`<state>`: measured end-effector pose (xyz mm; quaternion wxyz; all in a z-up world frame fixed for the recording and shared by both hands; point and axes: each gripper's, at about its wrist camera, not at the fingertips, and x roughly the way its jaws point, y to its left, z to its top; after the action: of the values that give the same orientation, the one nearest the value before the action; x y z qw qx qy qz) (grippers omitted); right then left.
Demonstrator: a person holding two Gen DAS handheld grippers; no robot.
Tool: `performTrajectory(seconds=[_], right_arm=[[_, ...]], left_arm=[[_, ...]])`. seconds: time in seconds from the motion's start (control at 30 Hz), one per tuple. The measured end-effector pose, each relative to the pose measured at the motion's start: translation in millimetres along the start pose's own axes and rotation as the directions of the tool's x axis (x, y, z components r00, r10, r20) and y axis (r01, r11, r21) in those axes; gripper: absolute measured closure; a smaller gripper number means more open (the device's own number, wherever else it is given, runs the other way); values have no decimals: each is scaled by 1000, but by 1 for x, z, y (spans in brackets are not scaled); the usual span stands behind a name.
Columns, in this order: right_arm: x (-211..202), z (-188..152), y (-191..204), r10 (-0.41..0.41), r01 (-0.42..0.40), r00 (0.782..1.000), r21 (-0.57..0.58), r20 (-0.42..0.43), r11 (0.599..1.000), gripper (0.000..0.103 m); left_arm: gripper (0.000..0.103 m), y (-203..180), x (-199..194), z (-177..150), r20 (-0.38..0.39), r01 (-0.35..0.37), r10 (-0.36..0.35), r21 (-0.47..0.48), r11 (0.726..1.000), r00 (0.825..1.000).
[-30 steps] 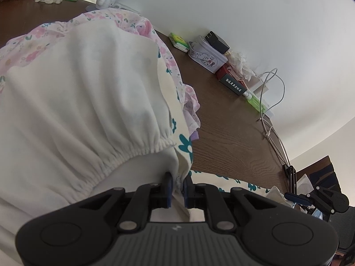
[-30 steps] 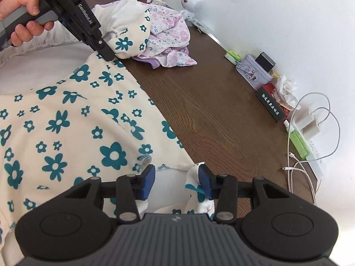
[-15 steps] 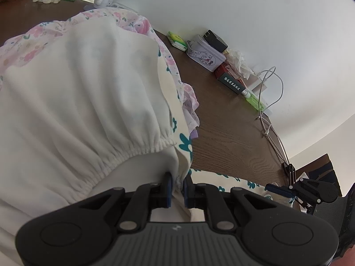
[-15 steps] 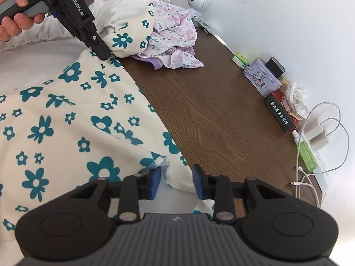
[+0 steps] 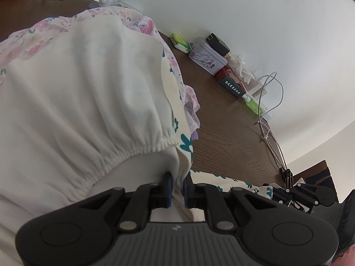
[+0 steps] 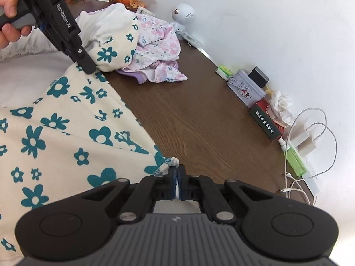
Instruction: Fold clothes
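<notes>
A cream garment with teal flowers [image 6: 66,133] lies spread over the table's left side. My right gripper [image 6: 178,177] is closing tight on its hem corner, the pads pressing the fabric. At the far end my left gripper [image 6: 89,69], held by a hand [image 6: 6,28], is shut on another edge of the same garment. In the left wrist view, the left gripper [image 5: 177,185] pinches a cream fold beside a teal flower [image 5: 185,141]. A white elastic-edged layer [image 5: 77,99] bulges ahead of it. The right gripper [image 5: 275,194] shows low at the right.
A crumpled pink floral garment [image 6: 155,44] lies behind the cream one. Along the wall on the brown table [image 6: 199,122] stand a round white gadget [image 6: 183,14], a tin box [image 6: 244,90], a dark box [image 6: 265,126], and chargers with cables [image 6: 306,137].
The right gripper's jaws went from open around the hem corner to shut on it, after a slight shift forward and down. The left gripper kept still with its hold.
</notes>
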<state>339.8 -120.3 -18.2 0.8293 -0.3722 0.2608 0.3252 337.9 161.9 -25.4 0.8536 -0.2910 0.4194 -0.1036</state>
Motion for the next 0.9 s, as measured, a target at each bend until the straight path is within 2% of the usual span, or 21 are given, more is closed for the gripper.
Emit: performTrajectory(seconds=[0.17,0.33,0.6,0.7,0.73,0.77,0.9], right_arm=[[-2,-3,6,-10,9,1000,7,28,1000,102],[-14,-4,0,-55,52,994,40,94,998,102],[7,-17,7,-55,55,998,21,16,998,102],[5,-18,7,-59,58,998,40,33,998,102],[4,-18,7,-61,59,997,42,40,997,102],[3,-18,7,-63,62,997,40,44,997,102],[-1,-17,7,-67,65,996,37,57,997,102]], left_arm=[[96,-9,-5,3,34,-16,16,17,1000,999],[96,-8,-15,4,139,53,-49,-26,998,989],[95,6,5,3,123,32,-18,-111,993,992],[87,10,3,5,117,66,-49,-149,987,992],[75,10,0,6,116,74,-56,-152,986,992],[68,8,-3,7,115,75,-59,-141,987,992],[69,-2,-10,10,72,81,-75,-89,993,995]])
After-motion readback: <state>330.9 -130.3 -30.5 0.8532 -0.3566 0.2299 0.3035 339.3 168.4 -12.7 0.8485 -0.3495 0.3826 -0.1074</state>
